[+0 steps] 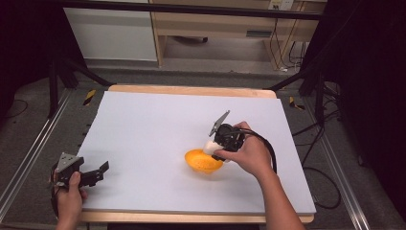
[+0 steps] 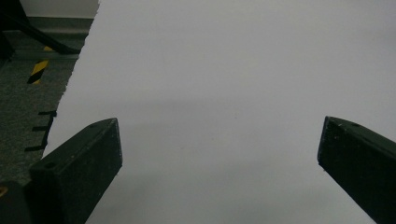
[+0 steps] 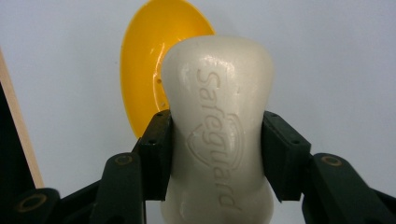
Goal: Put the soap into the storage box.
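Right gripper clamped on a cream soap bar, one jaw pressed to each side at its narrowed waist, "Safeguard" embossed on the upturned face. Held over the near rim of a yellow bowl; in the high view, soap just above the bowl, possibly touching its edge, though hard to tell past the hand. Bowl sitting on the white sheet covering the worktop, right of centre.

Left gripper low at the near-left corner of the worktop, gripped by the left hand. Jaws spread wide apart, nothing between them but bare white sheet.
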`<state>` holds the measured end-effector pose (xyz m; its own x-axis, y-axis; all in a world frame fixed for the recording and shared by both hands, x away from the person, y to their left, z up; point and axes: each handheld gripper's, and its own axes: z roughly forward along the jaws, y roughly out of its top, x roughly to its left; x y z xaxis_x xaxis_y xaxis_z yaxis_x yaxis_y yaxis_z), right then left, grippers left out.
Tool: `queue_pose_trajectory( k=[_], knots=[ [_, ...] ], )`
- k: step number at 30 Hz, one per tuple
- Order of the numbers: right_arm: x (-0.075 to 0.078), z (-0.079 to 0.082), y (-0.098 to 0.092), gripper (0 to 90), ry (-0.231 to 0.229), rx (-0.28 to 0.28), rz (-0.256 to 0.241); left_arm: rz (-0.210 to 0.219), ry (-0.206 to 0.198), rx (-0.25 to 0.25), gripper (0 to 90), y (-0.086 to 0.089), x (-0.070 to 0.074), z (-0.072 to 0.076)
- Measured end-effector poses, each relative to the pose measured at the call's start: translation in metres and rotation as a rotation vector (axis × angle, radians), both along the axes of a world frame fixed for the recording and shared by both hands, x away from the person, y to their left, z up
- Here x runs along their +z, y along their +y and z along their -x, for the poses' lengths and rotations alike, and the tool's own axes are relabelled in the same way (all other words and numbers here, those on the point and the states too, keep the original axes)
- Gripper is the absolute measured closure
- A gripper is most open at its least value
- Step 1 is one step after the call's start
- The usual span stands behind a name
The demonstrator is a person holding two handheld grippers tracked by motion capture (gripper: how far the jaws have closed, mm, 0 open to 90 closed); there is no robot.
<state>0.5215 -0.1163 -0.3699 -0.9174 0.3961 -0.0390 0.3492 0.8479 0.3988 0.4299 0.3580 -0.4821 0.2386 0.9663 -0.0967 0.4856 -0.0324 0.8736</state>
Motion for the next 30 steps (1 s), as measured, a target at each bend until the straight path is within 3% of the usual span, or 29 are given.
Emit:
queue_pose_trajectory(
  k=[18, 30],
  knots=[
    [-0.008, -0.001, 0.032, 49.8, 0.011, 0.108, 0.032, 0.005, 0.001, 0.0, 0.0, 0.0, 0.0, 0.0],
    [-0.023, -0.004, 0.042, 49.7, 0.047, 0.119, 0.063, 0.001, 0.0, 0.0, 0.0, 0.0, 0.0, 0.0]
  ],
)
